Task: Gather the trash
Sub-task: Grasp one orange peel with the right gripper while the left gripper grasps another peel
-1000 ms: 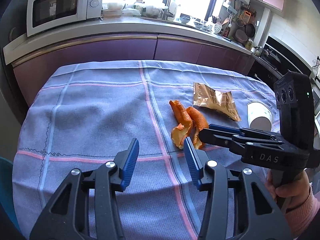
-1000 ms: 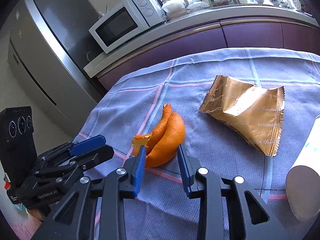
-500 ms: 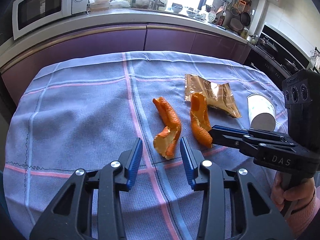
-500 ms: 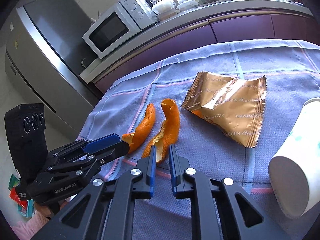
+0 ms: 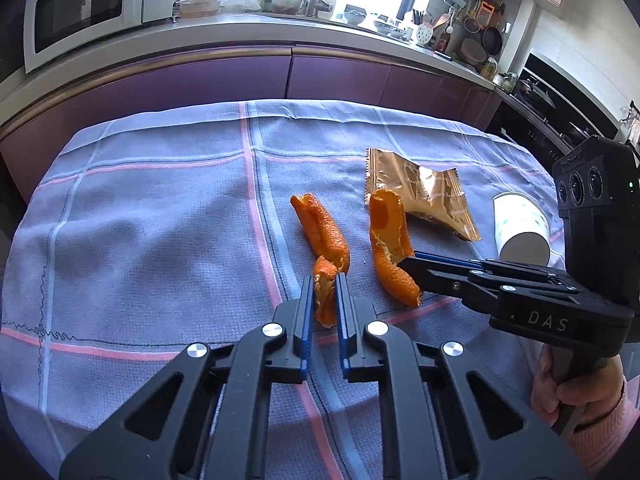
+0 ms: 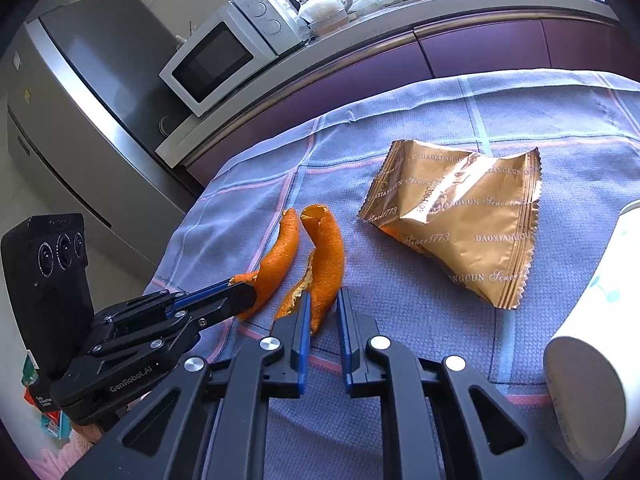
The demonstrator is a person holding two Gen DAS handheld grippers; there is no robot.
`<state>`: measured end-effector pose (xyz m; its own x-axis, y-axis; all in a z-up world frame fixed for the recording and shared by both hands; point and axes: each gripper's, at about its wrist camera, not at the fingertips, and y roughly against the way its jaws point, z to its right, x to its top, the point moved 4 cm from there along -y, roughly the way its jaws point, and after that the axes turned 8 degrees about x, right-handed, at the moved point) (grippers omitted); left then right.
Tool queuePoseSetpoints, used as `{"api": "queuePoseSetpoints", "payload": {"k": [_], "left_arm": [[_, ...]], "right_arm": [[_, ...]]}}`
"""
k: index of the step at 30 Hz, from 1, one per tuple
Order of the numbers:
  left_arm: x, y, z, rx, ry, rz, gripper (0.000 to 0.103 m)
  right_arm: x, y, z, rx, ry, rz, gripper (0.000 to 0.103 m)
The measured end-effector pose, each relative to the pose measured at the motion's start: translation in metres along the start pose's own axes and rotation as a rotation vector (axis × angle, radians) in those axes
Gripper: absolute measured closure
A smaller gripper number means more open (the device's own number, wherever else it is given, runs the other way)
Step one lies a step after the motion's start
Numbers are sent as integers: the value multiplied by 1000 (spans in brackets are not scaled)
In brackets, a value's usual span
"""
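Two curled strips of orange peel lie side by side on the blue checked tablecloth (image 5: 140, 220). My left gripper (image 5: 323, 280) is closing, its blue pads pressing the near end of the left peel (image 5: 320, 228); in the right wrist view the left gripper (image 6: 248, 296) pinches that left peel (image 6: 280, 256). My right gripper (image 6: 322, 294) is also closing, with the near end of the right peel (image 6: 330, 252) squeezed between its pads. From the left wrist view the right gripper (image 5: 408, 264) bites the right peel (image 5: 388, 236).
A crumpled gold snack wrapper (image 6: 460, 216) lies just beyond the peels. A white paper cup (image 6: 600, 340) lies on its side at the right. Behind the table runs a purple kitchen counter with a microwave (image 5: 80, 4); a steel fridge (image 6: 80, 100) stands at the left.
Both grippers narrowed from open onto the peels. The two peels, stuck together a second ago, now lie apart. The left gripper came forward to its peel.
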<state>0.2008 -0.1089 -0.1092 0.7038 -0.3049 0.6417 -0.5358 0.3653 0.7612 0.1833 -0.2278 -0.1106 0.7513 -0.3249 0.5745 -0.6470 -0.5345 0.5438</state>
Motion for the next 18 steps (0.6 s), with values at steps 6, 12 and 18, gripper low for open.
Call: {"api": "queuePoseSetpoints", "payload": {"k": [6, 12, 18], "left_arm": [[-5, 16, -3, 18, -1, 32, 93], [-9, 39, -9, 28, 9, 75, 99], [-19, 55, -26, 29, 43, 88, 99]], "right_arm": [[-2, 5, -2, 15, 6, 24, 92], [-5, 11, -9, 39, 17, 32, 92], [-9, 15, -21, 53, 46, 30, 92]]}}
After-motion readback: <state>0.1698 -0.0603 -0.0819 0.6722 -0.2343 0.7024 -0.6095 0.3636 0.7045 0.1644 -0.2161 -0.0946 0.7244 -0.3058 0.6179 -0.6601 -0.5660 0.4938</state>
